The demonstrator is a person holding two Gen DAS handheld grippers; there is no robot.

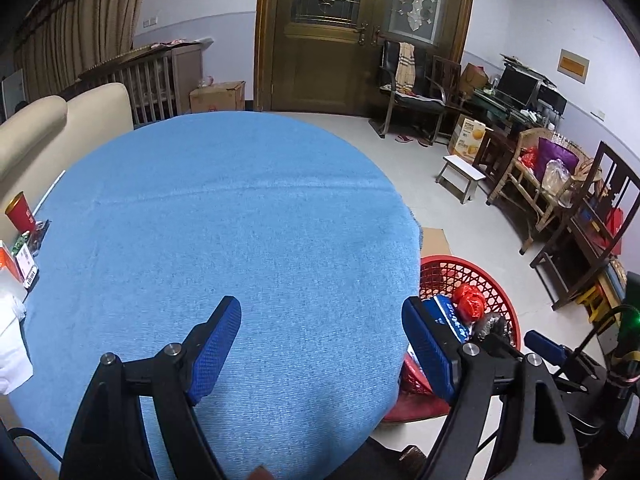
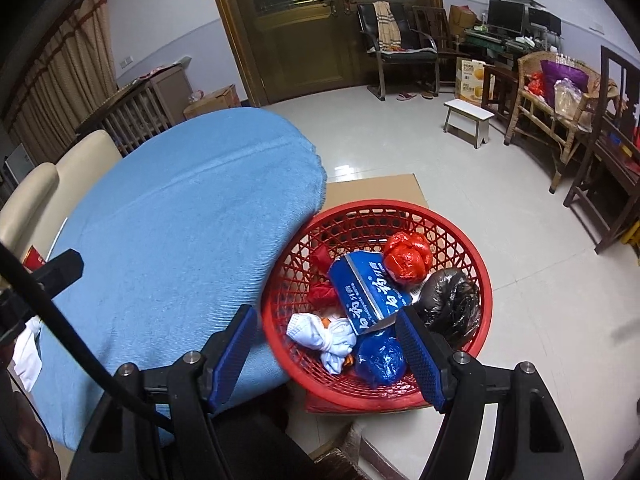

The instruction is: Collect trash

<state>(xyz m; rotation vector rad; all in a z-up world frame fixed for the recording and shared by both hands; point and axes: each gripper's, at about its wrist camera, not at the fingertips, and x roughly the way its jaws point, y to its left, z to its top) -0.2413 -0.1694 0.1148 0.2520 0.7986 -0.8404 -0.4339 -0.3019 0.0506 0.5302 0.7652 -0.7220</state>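
A red plastic basket (image 2: 476,256) stands on the floor right of the blue-clothed round table (image 2: 180,220). It holds a blue carton (image 2: 368,288), a red crumpled bag (image 2: 408,258), a black bag (image 2: 452,304), a blue bag (image 2: 380,356) and white cloth scraps (image 2: 324,336). My right gripper (image 2: 326,330) is open and empty above the basket's near side. My left gripper (image 1: 322,318) is open and empty over the table (image 1: 240,220), near its front right edge. The basket (image 1: 496,292) also shows in the left wrist view.
A red cup (image 1: 20,212), small boxes (image 1: 24,260) and white paper (image 1: 12,344) lie at the table's left edge. A beige sofa (image 1: 60,120) is behind. Flat cardboard (image 2: 376,188) lies under the basket. A white stool (image 2: 468,120), chairs and cluttered furniture stand at right.
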